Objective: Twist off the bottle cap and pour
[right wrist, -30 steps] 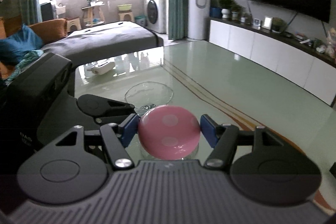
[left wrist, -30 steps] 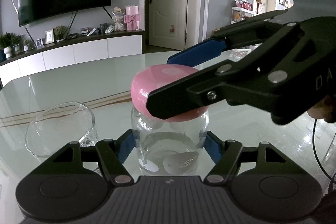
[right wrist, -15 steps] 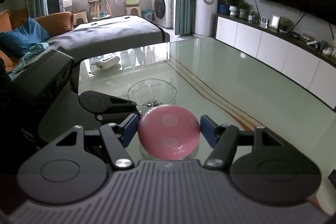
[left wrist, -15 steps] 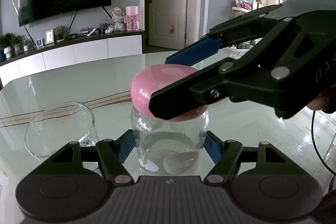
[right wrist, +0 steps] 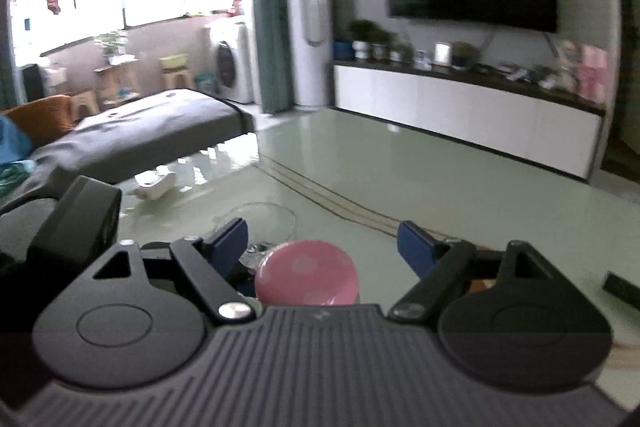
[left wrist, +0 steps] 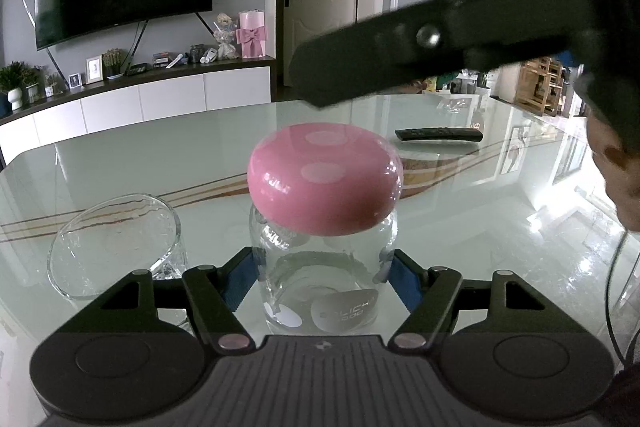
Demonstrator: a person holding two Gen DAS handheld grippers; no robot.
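Note:
A clear glass bottle (left wrist: 320, 287) with a pink dotted cap (left wrist: 324, 179) stands upright on the glass table (left wrist: 160, 163). My left gripper (left wrist: 322, 279) is shut on the bottle's body, its blue pads against both sides. My right gripper (right wrist: 324, 243) is open, raised above the cap (right wrist: 306, 273) and apart from it; in the left wrist view one of its fingers (left wrist: 384, 63) hangs above and behind the cap. A clear glass bowl (left wrist: 116, 243) sits left of the bottle and also shows in the right wrist view (right wrist: 264, 223).
A black remote (left wrist: 438, 135) lies on the table behind the bottle, and shows in the right wrist view (right wrist: 622, 289). A white object (right wrist: 156, 187) lies at the table's far edge. A person's face (left wrist: 612, 179) is at the right.
My right gripper has let go of the pink cap, opened, and lifted up and away. The cap stays on the bottle. The left gripper has not moved.

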